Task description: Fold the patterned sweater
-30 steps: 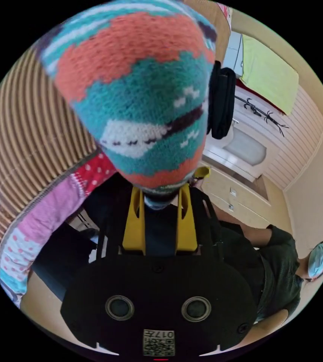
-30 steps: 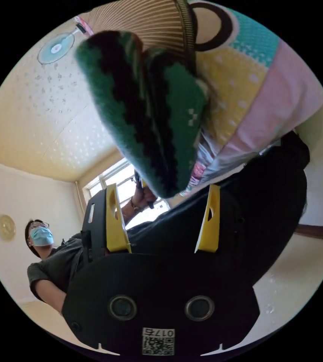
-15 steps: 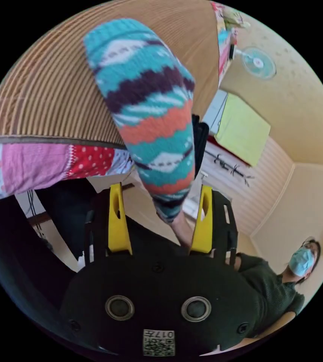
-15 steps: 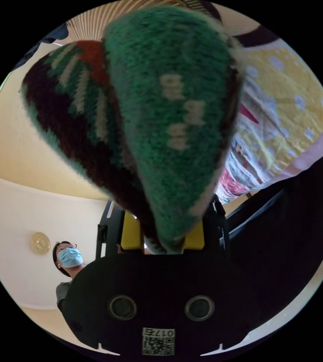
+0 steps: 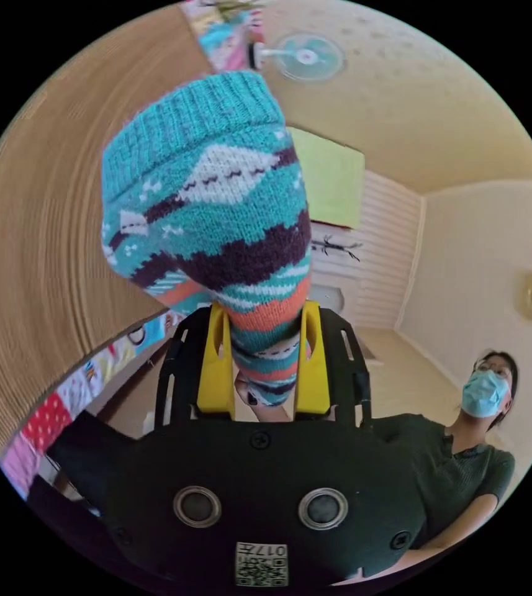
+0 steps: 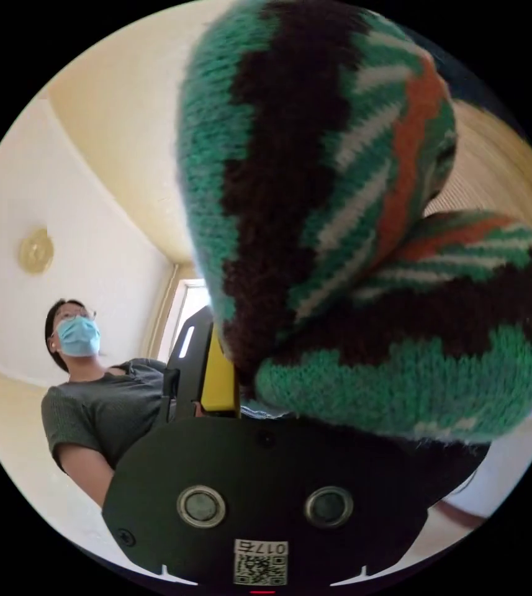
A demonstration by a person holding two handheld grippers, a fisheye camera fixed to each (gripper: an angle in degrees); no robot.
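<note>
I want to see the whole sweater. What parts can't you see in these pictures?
- Right gripper view: the sweater bulges over the right gripper, hiding one yellow jaw, so its grip is unclear.
- Left gripper view: beyond the cuff in the left gripper, the sweater is out of sight.
- Both: how far folding has got.

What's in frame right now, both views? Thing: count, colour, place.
sweater: one, teal, orange, white and dark brown knit, rising from both hand-held grippers
mat: one, tan ribbed, beside the sweater in the left gripper view
quilt: one, multicoloured patchwork, under the mat's edge
fan: one, pale blue, on the ceiling
wall disc: one, gold, on the pale wall
person: one, dark green top, behind the grippers
left gripper: yellow jaws shut on a sweater cuff
right gripper: one yellow jaw visible, other jaw behind sweater
</note>
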